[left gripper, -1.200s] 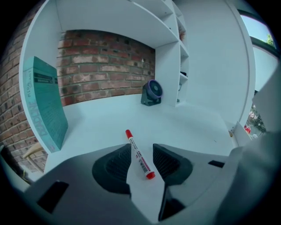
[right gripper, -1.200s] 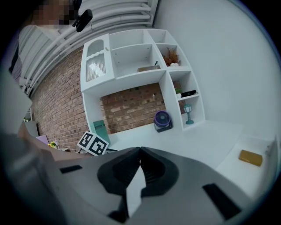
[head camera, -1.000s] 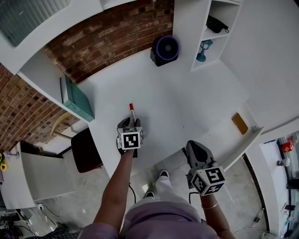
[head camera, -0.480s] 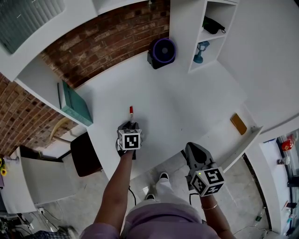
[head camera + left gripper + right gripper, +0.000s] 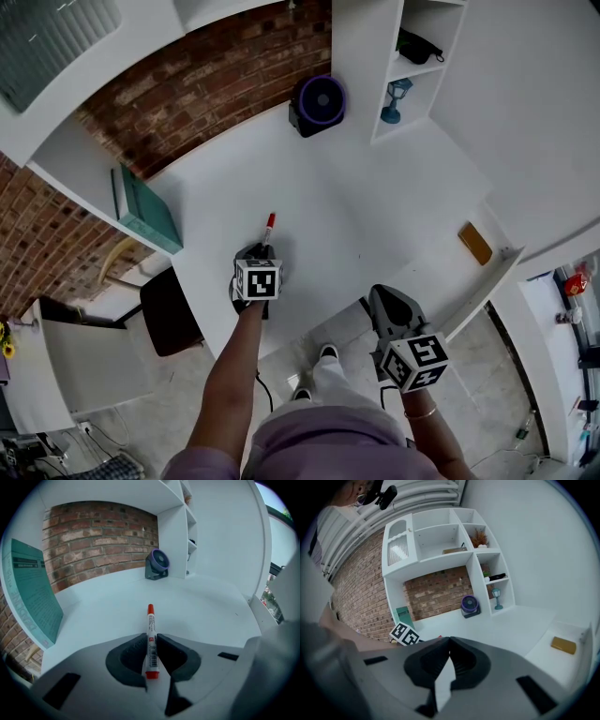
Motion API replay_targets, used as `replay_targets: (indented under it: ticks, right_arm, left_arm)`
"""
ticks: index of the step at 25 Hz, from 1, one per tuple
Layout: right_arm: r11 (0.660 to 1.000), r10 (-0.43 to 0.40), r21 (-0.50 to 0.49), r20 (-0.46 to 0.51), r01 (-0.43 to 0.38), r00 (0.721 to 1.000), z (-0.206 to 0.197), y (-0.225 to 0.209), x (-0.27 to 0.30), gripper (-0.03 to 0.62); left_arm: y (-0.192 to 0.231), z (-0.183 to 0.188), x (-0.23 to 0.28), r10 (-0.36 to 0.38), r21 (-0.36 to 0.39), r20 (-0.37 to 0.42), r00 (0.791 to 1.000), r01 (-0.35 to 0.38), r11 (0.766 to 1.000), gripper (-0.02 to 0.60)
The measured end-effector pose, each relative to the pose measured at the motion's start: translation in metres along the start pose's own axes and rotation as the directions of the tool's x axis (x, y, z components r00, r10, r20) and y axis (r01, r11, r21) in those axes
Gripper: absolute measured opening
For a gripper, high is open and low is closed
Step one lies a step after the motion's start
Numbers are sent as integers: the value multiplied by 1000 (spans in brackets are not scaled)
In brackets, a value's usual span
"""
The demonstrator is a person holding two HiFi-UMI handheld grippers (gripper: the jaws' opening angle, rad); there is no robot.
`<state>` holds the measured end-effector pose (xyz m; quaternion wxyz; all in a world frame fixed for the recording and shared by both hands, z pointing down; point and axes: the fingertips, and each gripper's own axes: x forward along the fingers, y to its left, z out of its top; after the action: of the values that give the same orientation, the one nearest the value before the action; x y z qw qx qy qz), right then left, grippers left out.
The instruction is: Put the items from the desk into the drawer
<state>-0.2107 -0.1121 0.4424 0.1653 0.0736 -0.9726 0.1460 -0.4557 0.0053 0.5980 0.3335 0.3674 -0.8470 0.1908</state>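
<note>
Left gripper (image 5: 151, 638): just closing in, clamped on marker (image 5: 150, 620) | lift clear of tabletop (image 5: 201, 606), hold level, carry to drawer (image 5: 441, 272) | right gripper (image 5: 449, 641): pinched together, empty

Nothing is reading legibly: the marker (image 5: 150, 641) is showing a barcode and a tiny red logo patch on its barrel, the teal book (image 5: 29, 597) is carrying print lines too blurred to make out.
</note>
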Motion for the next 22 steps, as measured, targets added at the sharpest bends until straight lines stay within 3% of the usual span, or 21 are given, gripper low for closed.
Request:
replay_targets:
  ticks: [5,11,22]
  right_arm:
    - [1000,-4,3,2,4,1000,0,-5,-5,5]
    - [1000,-3,11,6,3,1000,-2,-8,-9,5]
    - [997,-68,45,46,66,997,1,-29,-36,5]
  left_arm:
    - [-18,5,-14,-48,-3,38,998,48,999,66]
    - [-53,13,-30,-112,58,69,991,108,992,66]
    - [-131,48,-51,-254,155,126,959,234,960,66]
